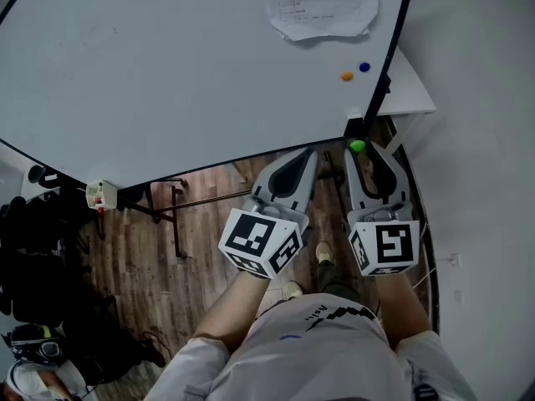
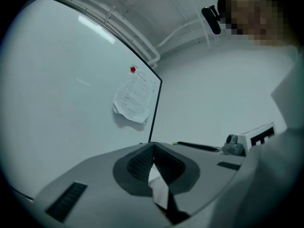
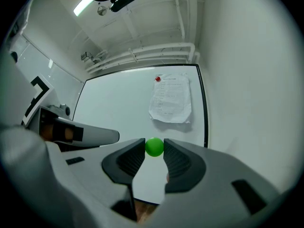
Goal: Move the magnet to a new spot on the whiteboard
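Note:
A round green magnet sits pinched between the tips of my right gripper, which is shut on it; in the head view the green magnet shows at the tip of the right gripper, held off the whiteboard near its lower right corner. My left gripper hangs beside it with its jaws closed and nothing between them; the left gripper shows its pads pressed together. An orange magnet and a blue magnet stick to the board.
A sheet of paper hangs on the board, pinned by a red magnet. The board's black frame edge runs down the right. Its stand legs rest on wooden floor, with dark bags at left. A white wall is close on the right.

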`<state>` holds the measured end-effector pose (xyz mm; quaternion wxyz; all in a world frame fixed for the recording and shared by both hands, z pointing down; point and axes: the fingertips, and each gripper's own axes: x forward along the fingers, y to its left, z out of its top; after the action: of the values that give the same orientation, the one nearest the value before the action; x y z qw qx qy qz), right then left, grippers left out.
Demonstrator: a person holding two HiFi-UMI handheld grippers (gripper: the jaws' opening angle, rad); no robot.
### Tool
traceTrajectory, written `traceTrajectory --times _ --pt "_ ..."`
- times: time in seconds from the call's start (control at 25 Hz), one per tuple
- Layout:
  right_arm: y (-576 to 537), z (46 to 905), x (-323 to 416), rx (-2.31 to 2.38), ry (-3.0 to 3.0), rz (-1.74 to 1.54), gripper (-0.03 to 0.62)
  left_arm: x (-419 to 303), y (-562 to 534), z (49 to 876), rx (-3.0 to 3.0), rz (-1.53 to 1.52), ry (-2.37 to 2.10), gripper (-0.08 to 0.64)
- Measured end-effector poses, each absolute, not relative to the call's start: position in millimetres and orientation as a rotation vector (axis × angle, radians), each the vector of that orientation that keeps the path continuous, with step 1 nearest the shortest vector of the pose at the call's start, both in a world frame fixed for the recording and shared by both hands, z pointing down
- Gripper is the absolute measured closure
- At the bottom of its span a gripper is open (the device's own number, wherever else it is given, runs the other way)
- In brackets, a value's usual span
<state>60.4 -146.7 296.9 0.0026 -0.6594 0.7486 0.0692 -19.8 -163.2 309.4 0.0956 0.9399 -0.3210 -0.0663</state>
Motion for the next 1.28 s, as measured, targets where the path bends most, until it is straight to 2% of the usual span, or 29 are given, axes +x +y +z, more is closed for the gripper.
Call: traceTrajectory --times 0.6,1.28 --pt "-178 322 105 -2.094 2.337 0.132 0.463 27 -190 327 2.788 -0.147 -0.929 0.551" --pt "-286 387 175 -2.094 2.365 -0.039 0.463 77 -270 365 2.752 -0.055 -1.033 0.551"
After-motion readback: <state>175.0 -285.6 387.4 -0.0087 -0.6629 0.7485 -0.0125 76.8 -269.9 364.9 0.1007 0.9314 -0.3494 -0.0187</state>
